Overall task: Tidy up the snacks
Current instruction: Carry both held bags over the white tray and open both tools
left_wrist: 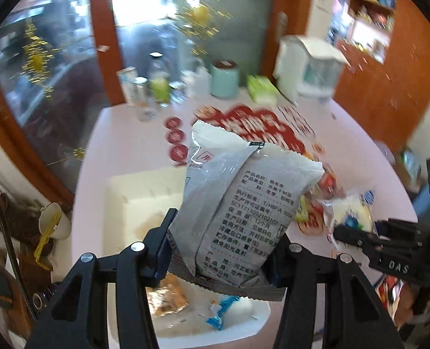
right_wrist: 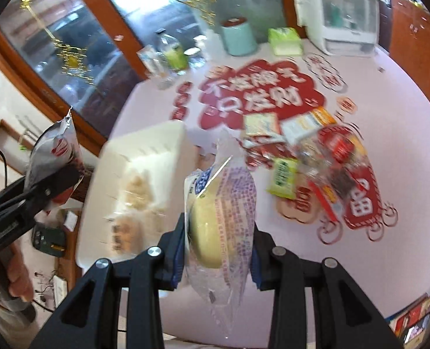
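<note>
My left gripper [left_wrist: 223, 250] is shut on a grey-white snack bag [left_wrist: 238, 203] with black printed text, held upright above the white bin [left_wrist: 145, 192]; the same bag shows at the left edge of the right wrist view [right_wrist: 55, 151]. My right gripper [right_wrist: 218, 250] is shut on a clear packet holding a yellow cake [right_wrist: 220, 221], just right of the white bin [right_wrist: 156, 145]; this packet also shows in the left wrist view [left_wrist: 348, 212]. The bin holds several wrapped snacks [left_wrist: 168, 293]. A pile of loose snack packs [right_wrist: 311, 151] lies on the table to the right.
The pale pink table [right_wrist: 389, 261] has red printed decoration [right_wrist: 255, 93]. At its far edge stand a mint canister [right_wrist: 238, 37], a green tissue pack [right_wrist: 284, 40], a white appliance [right_wrist: 337, 14] and several bottles [right_wrist: 171, 55]. A wood-framed glass door stands behind.
</note>
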Demonstrator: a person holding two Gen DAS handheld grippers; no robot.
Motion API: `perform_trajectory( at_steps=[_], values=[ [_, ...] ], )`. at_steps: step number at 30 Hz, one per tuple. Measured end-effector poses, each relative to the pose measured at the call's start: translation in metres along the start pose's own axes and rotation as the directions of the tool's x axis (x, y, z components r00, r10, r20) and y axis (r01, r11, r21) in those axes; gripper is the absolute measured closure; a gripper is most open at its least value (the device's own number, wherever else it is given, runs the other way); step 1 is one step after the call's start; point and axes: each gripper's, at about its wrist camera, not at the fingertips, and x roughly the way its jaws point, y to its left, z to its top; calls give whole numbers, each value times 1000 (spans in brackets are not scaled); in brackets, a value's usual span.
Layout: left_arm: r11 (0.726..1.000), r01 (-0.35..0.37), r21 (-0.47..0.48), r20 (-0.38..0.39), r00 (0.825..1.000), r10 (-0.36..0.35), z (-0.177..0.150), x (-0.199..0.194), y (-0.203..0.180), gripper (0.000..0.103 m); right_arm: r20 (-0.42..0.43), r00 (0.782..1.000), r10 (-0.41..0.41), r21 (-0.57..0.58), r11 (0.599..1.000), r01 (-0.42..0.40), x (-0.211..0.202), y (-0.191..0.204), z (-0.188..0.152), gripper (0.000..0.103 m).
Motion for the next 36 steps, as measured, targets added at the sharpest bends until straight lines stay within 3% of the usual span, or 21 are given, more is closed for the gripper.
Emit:
perform_trajectory(
  at_steps=[8,16,24,36],
  values=[
    [989,-70,-127,79,994,81,12,-23,55,52,68,997,40,-136,990,-31,-15,69,22,67],
    [982,-85,-170,100,990,103,13,-27,71,51,147,988,49,-224,974,-15,-25,114,47,67],
    [977,-122,-175,85,987,139,18,-11,73,51,197,980,35,-248,969,15,-20,138,75,67],
    [972,-132,-195,2,991,135,23,35,81,51,169,985,-20,-239,969,61,21,144,95,66]
  ],
)
